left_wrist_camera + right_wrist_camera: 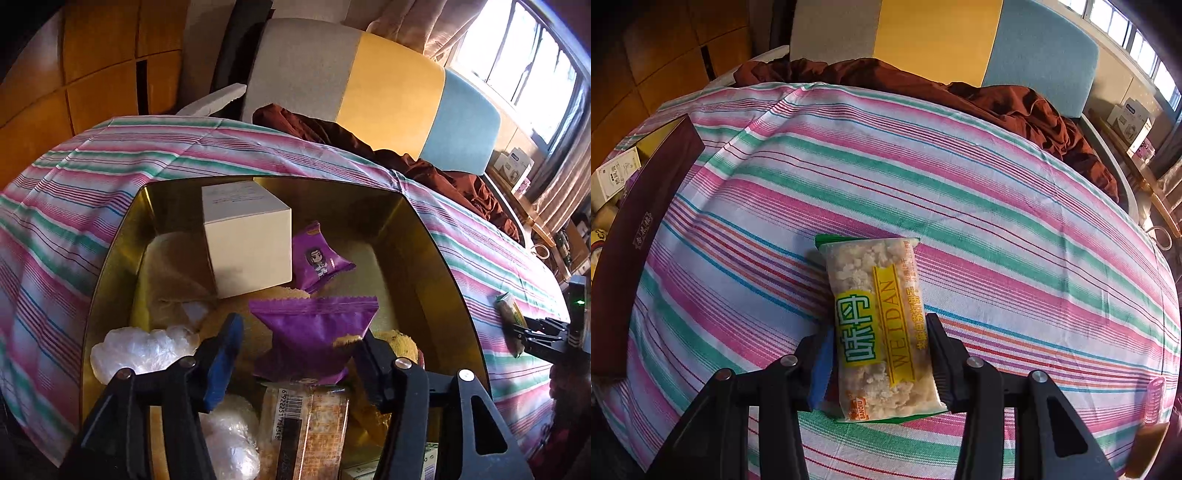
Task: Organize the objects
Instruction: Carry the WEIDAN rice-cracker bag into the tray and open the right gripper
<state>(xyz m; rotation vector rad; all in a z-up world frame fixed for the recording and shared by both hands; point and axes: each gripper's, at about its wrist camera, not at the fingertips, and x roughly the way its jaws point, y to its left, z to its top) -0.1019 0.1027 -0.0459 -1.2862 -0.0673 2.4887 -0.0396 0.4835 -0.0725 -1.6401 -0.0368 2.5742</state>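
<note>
My left gripper hangs over a gold-lined box. Its jaws stand wide at either side of a purple snack packet lying among the contents, without pressing it. The box also holds a cream carton, a second purple packet, white plastic wraps and a barcoded cracker pack. My right gripper is shut on a WEIDAN cracker packet, green-edged with a yellow label, over the striped cloth. That gripper and packet show at the right of the left wrist view.
The box's dark maroon outer wall stands at the left of the right wrist view. A crumpled brown cloth lies along the table's far edge before a grey, yellow and blue backrest. A pink object sits at the right.
</note>
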